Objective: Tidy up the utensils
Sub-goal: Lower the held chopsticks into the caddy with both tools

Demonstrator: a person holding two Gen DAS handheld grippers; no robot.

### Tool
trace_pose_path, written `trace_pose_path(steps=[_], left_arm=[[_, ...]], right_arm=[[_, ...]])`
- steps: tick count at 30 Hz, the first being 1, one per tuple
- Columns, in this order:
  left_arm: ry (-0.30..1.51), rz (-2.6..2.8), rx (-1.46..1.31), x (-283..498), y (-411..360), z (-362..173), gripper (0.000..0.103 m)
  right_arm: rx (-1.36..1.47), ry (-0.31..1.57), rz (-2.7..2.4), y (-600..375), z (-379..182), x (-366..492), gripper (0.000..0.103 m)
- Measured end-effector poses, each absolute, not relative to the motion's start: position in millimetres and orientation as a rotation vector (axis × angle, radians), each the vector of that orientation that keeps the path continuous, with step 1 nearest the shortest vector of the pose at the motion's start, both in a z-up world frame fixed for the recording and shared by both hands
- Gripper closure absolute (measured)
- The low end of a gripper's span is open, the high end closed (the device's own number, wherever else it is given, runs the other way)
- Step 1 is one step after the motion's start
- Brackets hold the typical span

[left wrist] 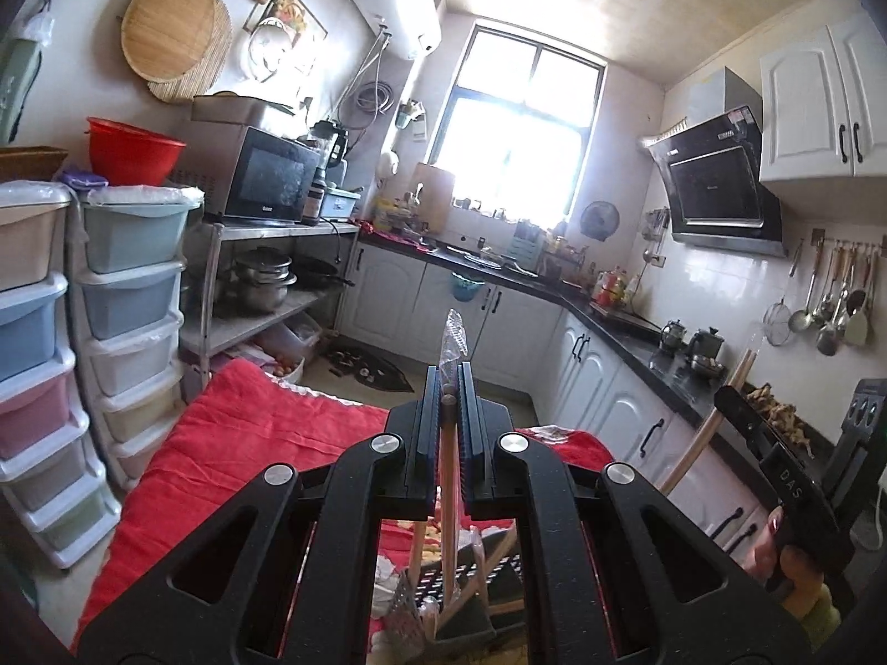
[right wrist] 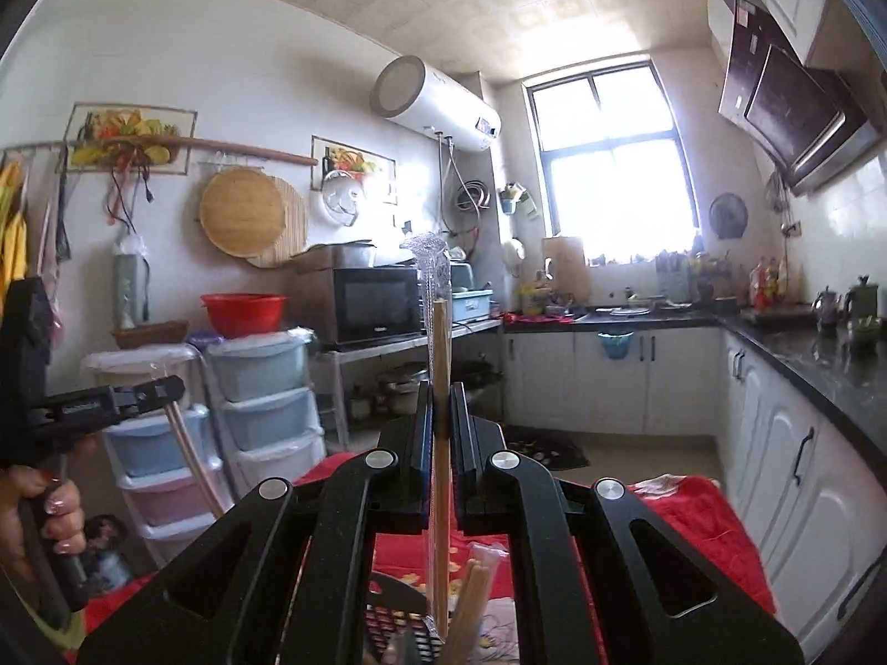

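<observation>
a red cloth (left wrist: 233,443) covers the table, likely as padding for sorting. on it stands one dark perforated holder (left wrist: 471,576), several wooden sticks inside. both claws are raised above it. the left gripper (left wrist: 449,388) pinches one plastic-sleeved chopstick pair (left wrist: 453,338); the right gripper (right wrist: 442,404) pinches another wrapped pair (right wrist: 438,332), probably bound for the holder.
</observation>
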State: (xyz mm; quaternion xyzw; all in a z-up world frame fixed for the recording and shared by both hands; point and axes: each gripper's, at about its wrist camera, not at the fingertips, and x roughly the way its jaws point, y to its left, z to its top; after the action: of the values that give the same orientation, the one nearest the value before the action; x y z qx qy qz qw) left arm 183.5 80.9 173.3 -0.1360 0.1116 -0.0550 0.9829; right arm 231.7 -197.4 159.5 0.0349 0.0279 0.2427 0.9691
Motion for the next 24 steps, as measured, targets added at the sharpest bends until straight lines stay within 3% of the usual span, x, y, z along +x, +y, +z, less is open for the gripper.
trace_pose_path(steps=[24], left_arm=[[0.359, -0.142, -0.245, 214, 52, 108, 0.1]], right_arm=[[0.095, 0.228, 0.508, -168, 84, 257, 0.097]])
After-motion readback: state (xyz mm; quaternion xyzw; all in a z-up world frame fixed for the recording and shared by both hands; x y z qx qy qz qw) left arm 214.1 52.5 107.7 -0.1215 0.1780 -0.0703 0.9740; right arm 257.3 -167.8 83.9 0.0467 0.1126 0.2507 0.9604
